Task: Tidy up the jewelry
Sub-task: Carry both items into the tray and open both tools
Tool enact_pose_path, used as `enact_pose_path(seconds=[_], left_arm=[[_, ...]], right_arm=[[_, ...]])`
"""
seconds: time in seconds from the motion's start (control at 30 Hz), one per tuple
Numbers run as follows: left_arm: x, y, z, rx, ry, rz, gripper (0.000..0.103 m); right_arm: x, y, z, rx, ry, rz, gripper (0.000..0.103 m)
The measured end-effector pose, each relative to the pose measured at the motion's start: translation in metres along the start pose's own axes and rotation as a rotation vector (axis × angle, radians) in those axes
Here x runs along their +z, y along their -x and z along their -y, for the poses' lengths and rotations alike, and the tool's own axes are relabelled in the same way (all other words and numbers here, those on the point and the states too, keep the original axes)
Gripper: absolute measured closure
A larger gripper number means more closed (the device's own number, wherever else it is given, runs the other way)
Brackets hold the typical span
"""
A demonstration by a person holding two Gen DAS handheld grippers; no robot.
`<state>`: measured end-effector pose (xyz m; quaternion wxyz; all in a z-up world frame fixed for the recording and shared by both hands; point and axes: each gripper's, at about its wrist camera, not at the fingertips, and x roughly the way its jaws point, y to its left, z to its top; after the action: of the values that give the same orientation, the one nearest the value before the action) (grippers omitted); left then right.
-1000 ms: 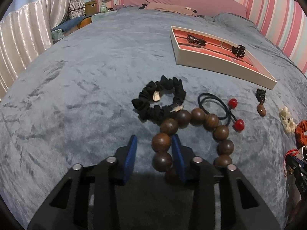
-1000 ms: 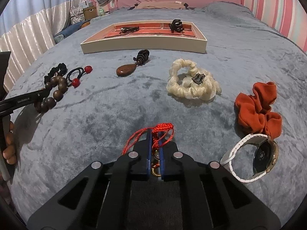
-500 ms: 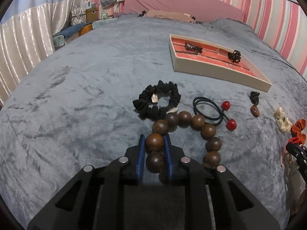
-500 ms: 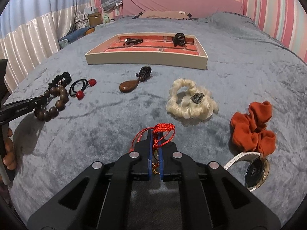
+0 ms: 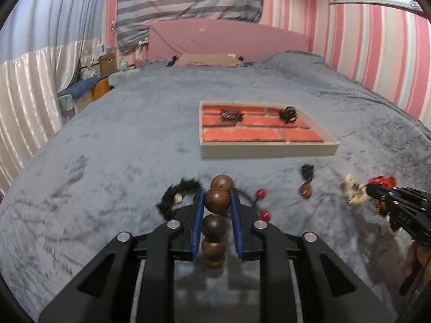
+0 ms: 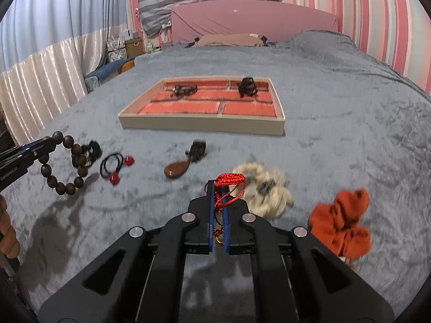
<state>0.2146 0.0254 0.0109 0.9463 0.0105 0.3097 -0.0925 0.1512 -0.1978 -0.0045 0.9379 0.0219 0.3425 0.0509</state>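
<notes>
The grey plush bedspread (image 6: 336,86) carries a shallow cream tray lined in red (image 6: 202,126), whose far compartments hold a dark metal clasp piece (image 6: 184,90) on the left and a black claw clip (image 6: 247,87) on the right (the near compartments show only lining). The left gripper (image 5: 216,202) is clamped on the brown wooden bead bracelet (image 6: 63,161), which lay on the bedspread a second ago and now hangs above it. The right gripper (image 6: 217,191) stays pinched on the red knotted cord charm (image 6: 230,180), raised higher than before.

Black gripper arms, blue fingers (image 5: 196,223), silver screws (image 5: 173,224)
</notes>
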Motion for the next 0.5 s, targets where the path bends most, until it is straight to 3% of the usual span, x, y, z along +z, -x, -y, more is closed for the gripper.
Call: enact_pose_path(seconds=[0.3,0.5], left_arm=[[0.05,-0.019,0.019,-0.026,-0.024,0.045,0.083],[0.086,-0.067,0.032,-0.02,-0.013,0.006,0.083]], right_arm=[[0.061,-0.009,0.01,0.003,-0.018,0.066,0.097],[0.109,-0.033,0.018,-0.015,-0.022,0.082,0.097]])
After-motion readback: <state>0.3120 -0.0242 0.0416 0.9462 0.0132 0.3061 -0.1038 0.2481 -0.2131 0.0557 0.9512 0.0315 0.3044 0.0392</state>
